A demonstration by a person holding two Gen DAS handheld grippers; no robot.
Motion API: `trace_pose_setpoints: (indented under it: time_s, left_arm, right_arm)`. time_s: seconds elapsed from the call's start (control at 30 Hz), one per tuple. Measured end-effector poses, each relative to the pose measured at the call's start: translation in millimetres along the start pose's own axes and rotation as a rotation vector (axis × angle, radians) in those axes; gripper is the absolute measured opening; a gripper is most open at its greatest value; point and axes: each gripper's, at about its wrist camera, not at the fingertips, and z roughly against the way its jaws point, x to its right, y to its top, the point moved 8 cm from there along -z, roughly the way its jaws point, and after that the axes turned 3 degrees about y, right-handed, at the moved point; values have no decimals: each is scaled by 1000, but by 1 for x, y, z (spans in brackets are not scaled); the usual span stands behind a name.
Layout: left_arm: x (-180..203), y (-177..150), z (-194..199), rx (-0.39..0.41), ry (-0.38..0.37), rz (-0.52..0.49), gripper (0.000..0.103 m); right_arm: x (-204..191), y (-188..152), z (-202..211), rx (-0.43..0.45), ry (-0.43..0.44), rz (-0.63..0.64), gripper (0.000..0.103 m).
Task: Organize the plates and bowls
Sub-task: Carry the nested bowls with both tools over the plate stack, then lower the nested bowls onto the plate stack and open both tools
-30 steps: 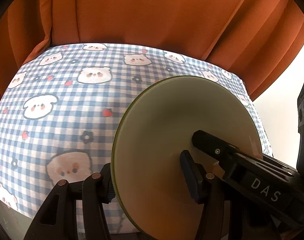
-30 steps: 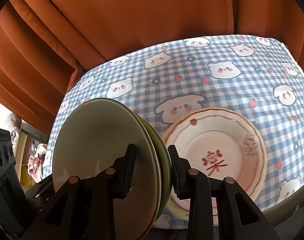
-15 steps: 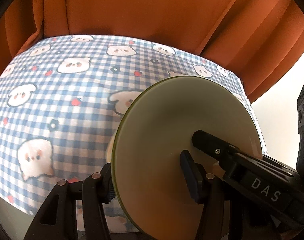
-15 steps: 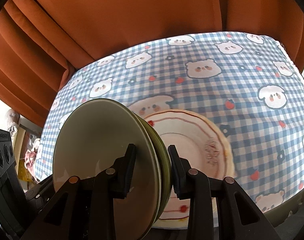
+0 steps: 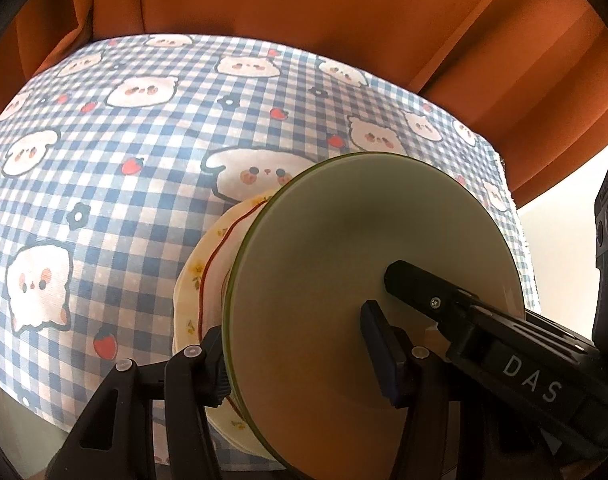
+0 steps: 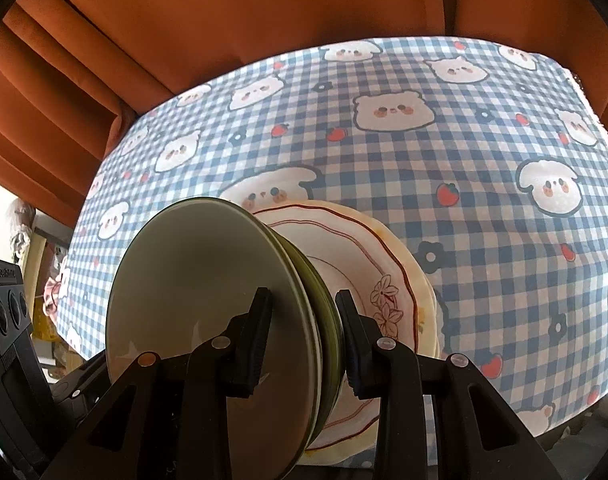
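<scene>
Tongs [image 6: 304,332] around green plate [image 6: 200,292]

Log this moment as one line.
left gripper: shut on green plate | right gripper: shut on green plate | green plate: on edge, over cream plate | tablecloth: checked

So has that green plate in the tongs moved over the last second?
Yes. The green plate now overlaps the patterned plate on the checked tablecloth, having travelled toward it from off to the side.

A table [image 5: 104,168] is wearing a blue checked cloth [image 6: 484,208] with bears and strawberries — a cream, red-lined plate [image 6: 388,280] is lying on it, lower centre of frame.
</scene>
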Motion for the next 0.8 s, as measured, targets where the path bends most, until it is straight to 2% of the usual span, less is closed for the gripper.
trace_pose_setpoints:
  time_s: [0.4, 0.8]
  left_arm:
    - [7, 6, -3, 19, 61, -30, 56]
    - [11, -5, 2, 22, 159, -22, 59]
  right_arm:
    - [11, 10, -8, -3, 39, -7, 35]
    - [16, -2, -3, -9, 97, 1, 35]
